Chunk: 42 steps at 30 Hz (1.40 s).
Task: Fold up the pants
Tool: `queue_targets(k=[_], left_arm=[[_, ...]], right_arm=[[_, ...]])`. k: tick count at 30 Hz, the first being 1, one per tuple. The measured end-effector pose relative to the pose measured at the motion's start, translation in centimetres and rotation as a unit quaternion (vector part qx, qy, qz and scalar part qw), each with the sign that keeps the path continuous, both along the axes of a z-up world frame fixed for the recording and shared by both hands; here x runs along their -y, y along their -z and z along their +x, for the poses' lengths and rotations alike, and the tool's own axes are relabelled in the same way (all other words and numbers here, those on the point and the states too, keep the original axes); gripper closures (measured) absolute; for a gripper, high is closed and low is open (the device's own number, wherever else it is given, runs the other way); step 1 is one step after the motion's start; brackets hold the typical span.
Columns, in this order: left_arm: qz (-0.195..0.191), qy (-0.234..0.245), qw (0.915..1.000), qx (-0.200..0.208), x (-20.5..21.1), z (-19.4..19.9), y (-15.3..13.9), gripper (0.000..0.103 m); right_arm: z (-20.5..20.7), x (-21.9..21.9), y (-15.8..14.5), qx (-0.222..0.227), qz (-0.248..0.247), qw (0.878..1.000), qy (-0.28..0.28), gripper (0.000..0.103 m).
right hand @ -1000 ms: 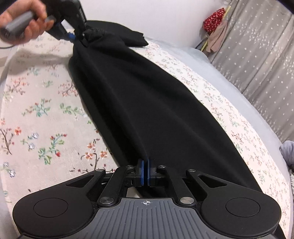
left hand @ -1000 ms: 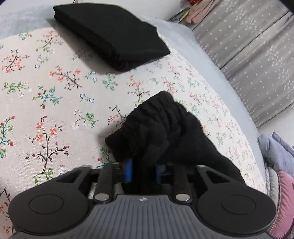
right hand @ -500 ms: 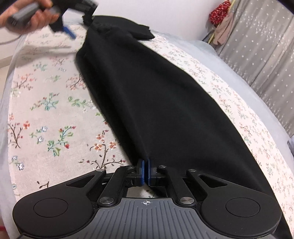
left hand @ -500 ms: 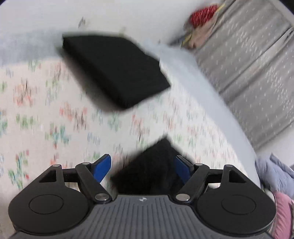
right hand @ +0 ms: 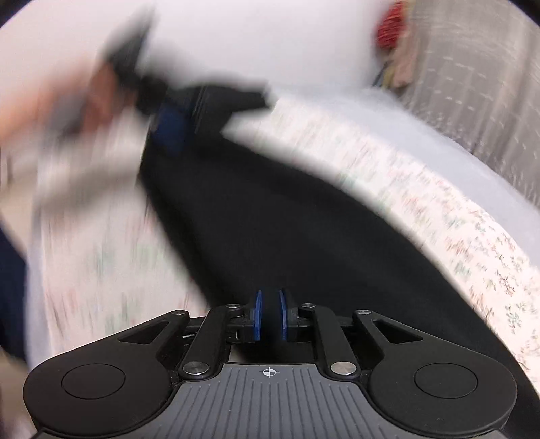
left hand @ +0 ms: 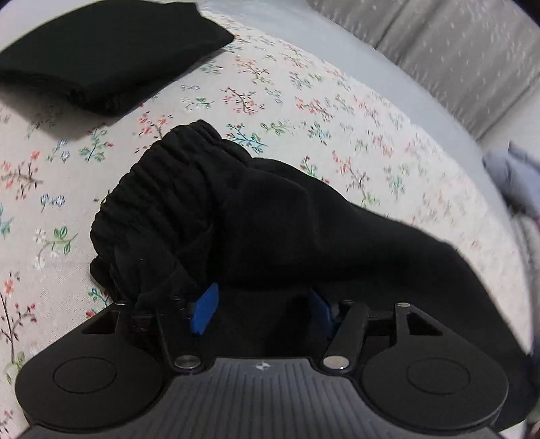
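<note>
Black pants (left hand: 270, 219) lie lengthwise on the floral bedspread (left hand: 303, 101), their gathered elastic waistband (left hand: 162, 189) bunched in front of my left gripper (left hand: 262, 309). Its jaws are closing but still stand wide. Black cloth lies between the blue pads, and a fold drapes over the left finger. In the blurred right wrist view the pants (right hand: 270, 219) stretch away to the left gripper (right hand: 168, 125), held by a hand (right hand: 84, 101). My right gripper (right hand: 270, 315) sits at the leg end. Its jaws are opening, and a narrow gap shows dark cloth behind.
A second black garment (left hand: 101, 50) lies folded at the far end of the bed. Grey curtains (left hand: 455, 50) hang along the right side. A pale lavender pile (left hand: 516, 179) sits beyond the bed's right edge. Red and pink items (right hand: 391, 27) hang in the far corner.
The left gripper let go of the waistband, opened wide, then came back over it with narrower jaws. The right gripper's pads, shut on the leg end before, have parted, and it has lifted.
</note>
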State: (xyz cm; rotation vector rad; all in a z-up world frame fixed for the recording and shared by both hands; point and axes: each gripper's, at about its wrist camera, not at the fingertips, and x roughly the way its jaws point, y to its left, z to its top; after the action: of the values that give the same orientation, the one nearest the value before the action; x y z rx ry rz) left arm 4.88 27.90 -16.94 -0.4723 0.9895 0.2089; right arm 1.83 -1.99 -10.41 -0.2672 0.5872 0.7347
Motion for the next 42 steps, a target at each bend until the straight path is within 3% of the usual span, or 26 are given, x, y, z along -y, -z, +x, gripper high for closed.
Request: queue_targets(k=[2,4,8,12,17,22,25,33,38,42], left_arm=[[0.003,-0.001,1.0000,-0.001,0.0,0.0,0.0,0.037],[0.011,0.000,0.9999,-0.004,0.1,0.0,0.1,0.041],[0.009,-0.004,0.9999,-0.006,0.0,0.0,0.1,0.042],[0.010,-0.004,0.9999,-0.008,0.2,-0.2,0.1,0.042],[0.028,0.007,0.9995,-0.007,0.8,0.2,0.4,0.042],[0.032,0.007,0.9995,-0.006,0.8,0.3,0.5,0.042],[0.038,0.008,0.9992,-0.006,1.0,0.3,0.5,0.042],[0.038,0.010,0.9992,-0.006,0.9,0.3,0.5,0.042],[0.036,0.009,0.9993,-0.005,0.9,0.2,0.5,0.042],[0.035,0.014,0.9993,-0.007,1.0,0.2,0.1,0.042]], right_arm=[[4.1,1.0,-1.7,-0.006,0.046,0.999,0.019,0.063],[9.2,0.8,-1.9,-0.035,0.066,0.997,0.023,0.055],[19.9,-1.5,1.3,-0.126,0.062,0.988,0.060,0.054],[25.3,-2.1,6.6,-0.243,0.049,0.967,0.054,0.051],[21.6,-0.3,5.6,-0.237,0.087,0.967,-0.017,0.052],[15.1,-2.2,4.4,-0.172,0.003,0.981,-0.090,0.051],[11.5,-3.5,3.8,-0.106,-0.048,0.988,-0.099,0.051],[8.7,-3.6,3.7,-0.010,-0.078,0.992,-0.094,0.050],[8.3,-4.2,3.9,0.002,-0.097,0.991,-0.087,0.050],[6.6,-5.0,3.9,0.016,-0.108,0.987,-0.118,0.045]])
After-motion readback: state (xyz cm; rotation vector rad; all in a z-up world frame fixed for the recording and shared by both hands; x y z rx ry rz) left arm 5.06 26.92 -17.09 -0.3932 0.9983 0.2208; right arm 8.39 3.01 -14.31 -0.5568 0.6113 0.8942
